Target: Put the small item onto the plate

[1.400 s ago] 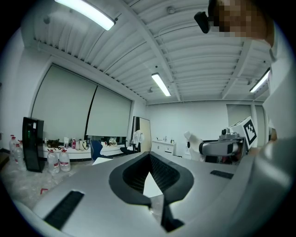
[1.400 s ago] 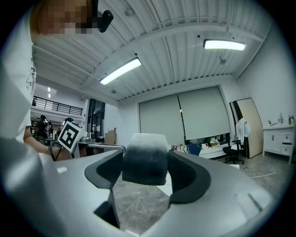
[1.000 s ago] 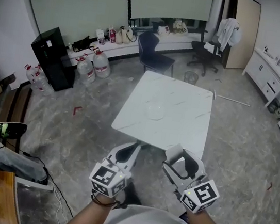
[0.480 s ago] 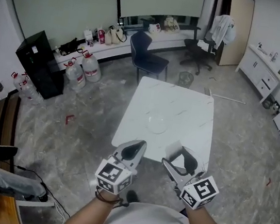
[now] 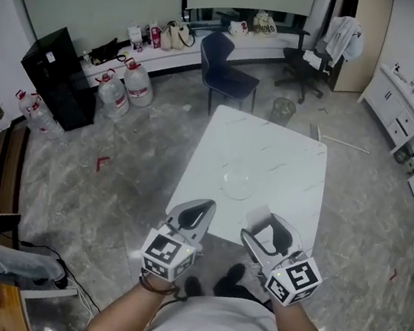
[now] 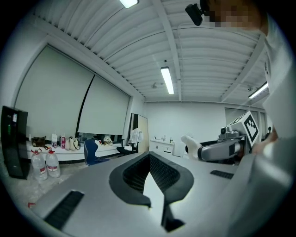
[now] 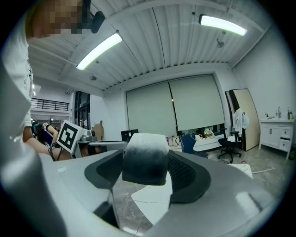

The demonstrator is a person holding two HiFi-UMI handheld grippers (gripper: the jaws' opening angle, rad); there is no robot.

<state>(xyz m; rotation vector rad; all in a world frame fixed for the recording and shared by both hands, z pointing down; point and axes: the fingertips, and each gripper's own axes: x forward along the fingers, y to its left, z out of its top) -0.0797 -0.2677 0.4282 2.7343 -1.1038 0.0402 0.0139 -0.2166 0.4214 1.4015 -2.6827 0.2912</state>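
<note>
Right hand-held gripper: jaws part-open, clamped on the small item, a rounded whitish block filling the gap btwn the two dark pads. In the right gripper view it looks pale on top and shaded below, and it sticks up a bit above the jaws. In the head view the item shows as a white lump at the jaw tips, held up in the air at the near edge of the surface, not resting on it.

Left hand-held gripper: jaws closed, tips meeting, nothing btwn them. Only a narrow teardrop gap behind the tips, w/ white surface seen through it in the left gripper view. It sits just beside the right one, level w/ it, also at the near edge of the surface. Marker cubes face the head cam: left cube, right cube. Both forearms come in from the bottom of the frame.

Plate: clear glass, lying flat approx. mid-surface, beyond both jaws and apart from the item; looks bare. The surface is a white square top w/ faint marbling, on a grey marbled floor.

Bkgd: blue chair past the far edge, small bin near it, water jugs and a black cabinet to the left.
</note>
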